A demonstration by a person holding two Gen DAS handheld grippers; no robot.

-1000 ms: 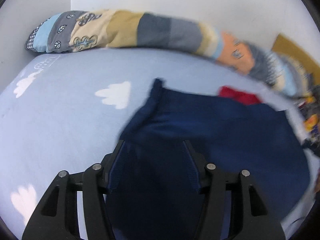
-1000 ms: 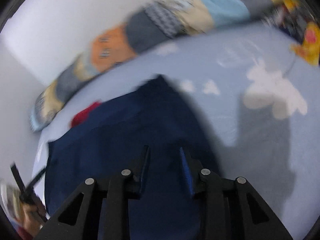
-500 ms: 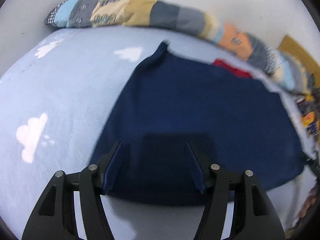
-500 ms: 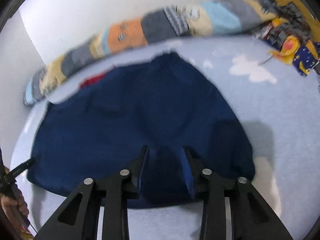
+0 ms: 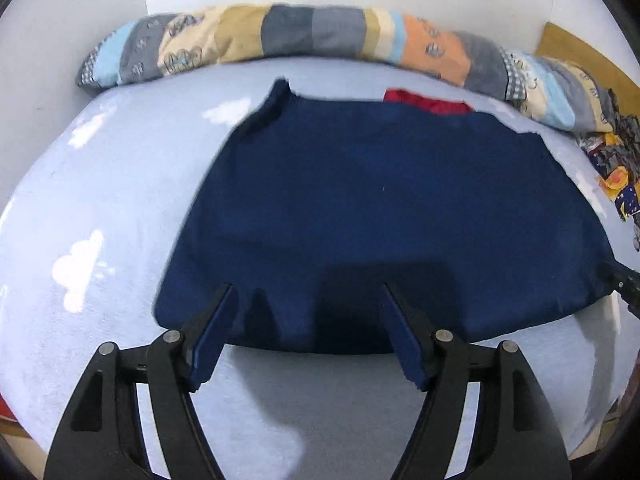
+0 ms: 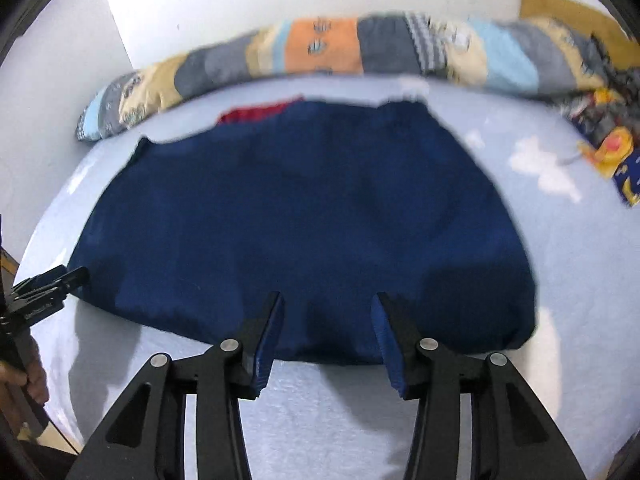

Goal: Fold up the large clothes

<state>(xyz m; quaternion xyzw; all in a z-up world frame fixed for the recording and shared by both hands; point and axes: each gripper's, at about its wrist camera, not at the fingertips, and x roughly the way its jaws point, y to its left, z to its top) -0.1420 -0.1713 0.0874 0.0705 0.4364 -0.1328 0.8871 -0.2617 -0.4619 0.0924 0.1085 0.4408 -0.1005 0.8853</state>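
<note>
Closest to you, your left gripper (image 5: 306, 336) hangs over the pale blue bed sheet (image 5: 100, 208) with its jaws well apart and opening, nothing between the pads; the near hem of the navy garment (image 5: 380, 208) lies just beyond its fingertips, not touched. Your right gripper (image 6: 326, 338) stands the same way at the other end of that hem, its jaws parted less widely but also opening, empty, with the cloth edge showing between and just past the tips. In the right wrist view you can see the left tool's black tip off to the left, beside the garment's corner, and part of your hand (image 6: 18, 380) on it. The garment itself is spread flat ahead of both tools, across the middle of the bed. It looks soft, limp and light, so expect it to sag and drag on the sheet rather than hold a line; it should not slip from the pads if you pinch a double layer. Judging by its shape, the near corners or the side edges are the sensible places to grip, one per tool. Beyond its far edge a bit of red fabric (image 5: 430, 102) peeks out, whether part of it or under it you cannot tell, and farthest off the patchwork bolster (image 5: 320, 36) runs along the wall.
</note>
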